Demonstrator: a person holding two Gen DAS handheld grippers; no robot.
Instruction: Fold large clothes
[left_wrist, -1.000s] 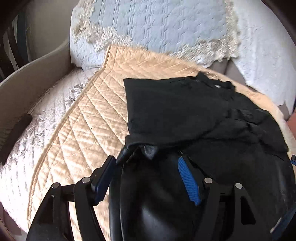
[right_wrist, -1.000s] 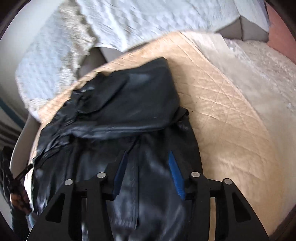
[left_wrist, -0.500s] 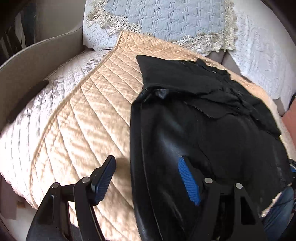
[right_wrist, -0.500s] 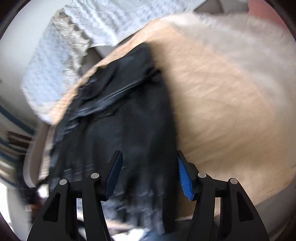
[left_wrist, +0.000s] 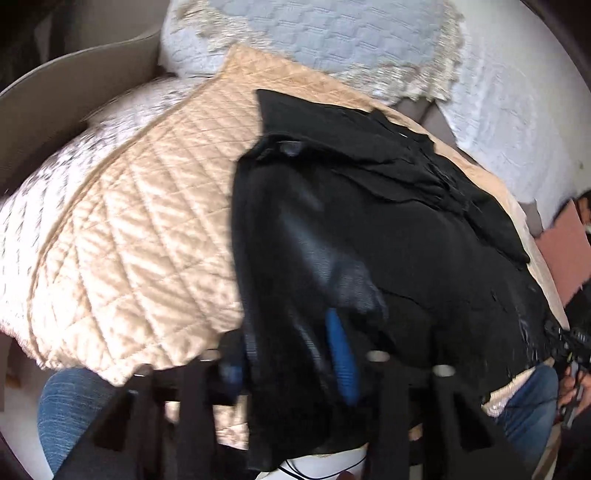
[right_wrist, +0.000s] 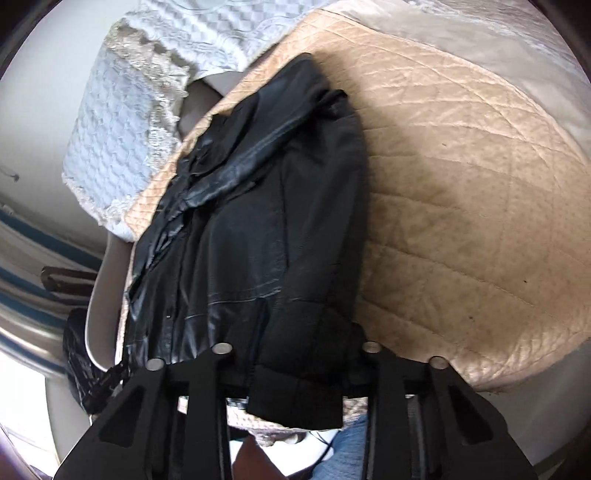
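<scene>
Beige quilted cover (left_wrist: 140, 229) spans sofa seat; pale blue lace-edged cushion (left_wrist: 332, 40) at 12 o'clock. Black leather jacket (right_wrist: 266, 229) lies on cover, collar toward 12 o'clock, hem hanging over front edge at 6 o'clock. Left claw (left_wrist: 291, 358) clamped on jacket hem, blue pads either side of fabric. Right claw (right_wrist: 295, 369) at hem, fingertips hidden under fabric; grip cannot tell.
</scene>
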